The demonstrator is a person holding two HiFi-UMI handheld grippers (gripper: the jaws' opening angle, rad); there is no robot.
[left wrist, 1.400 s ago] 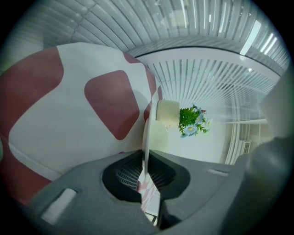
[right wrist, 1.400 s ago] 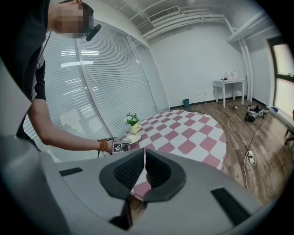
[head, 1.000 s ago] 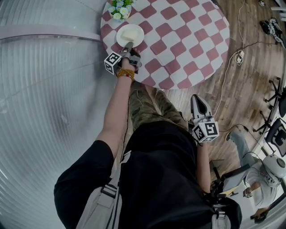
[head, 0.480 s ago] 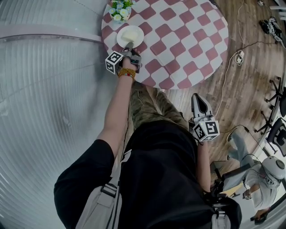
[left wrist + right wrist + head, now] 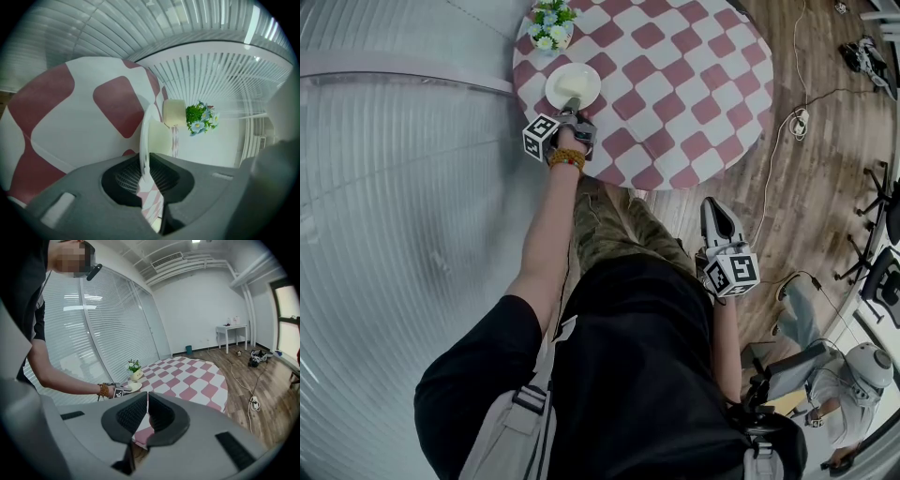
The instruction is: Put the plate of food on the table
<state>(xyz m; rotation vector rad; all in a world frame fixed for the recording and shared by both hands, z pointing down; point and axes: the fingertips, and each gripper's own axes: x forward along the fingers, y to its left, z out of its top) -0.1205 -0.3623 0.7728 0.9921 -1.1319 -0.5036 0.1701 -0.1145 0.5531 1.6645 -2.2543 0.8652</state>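
Plate (image 5: 572, 84) with pale food block (image 5: 569, 82): on or just over checkered table (image 5: 675, 84), near flower pot (image 5: 549, 21). Near rim pinched between left gripper (image 5: 144, 176) fingers. Right gripper (image 5: 146, 399): fingers nearly together, empty, well apart from table.

I've got one plate (image 5: 592, 81), one block of food (image 5: 569, 83), one flower pot (image 5: 549, 28), one bench (image 5: 680, 89), plus two grippers: left gripper (image 5: 570, 106), right gripper (image 5: 713, 206).

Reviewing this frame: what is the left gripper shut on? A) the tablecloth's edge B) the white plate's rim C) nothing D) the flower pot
B: in the left gripper view, the rim of the white plate is pinched between the fingers of the left gripper.
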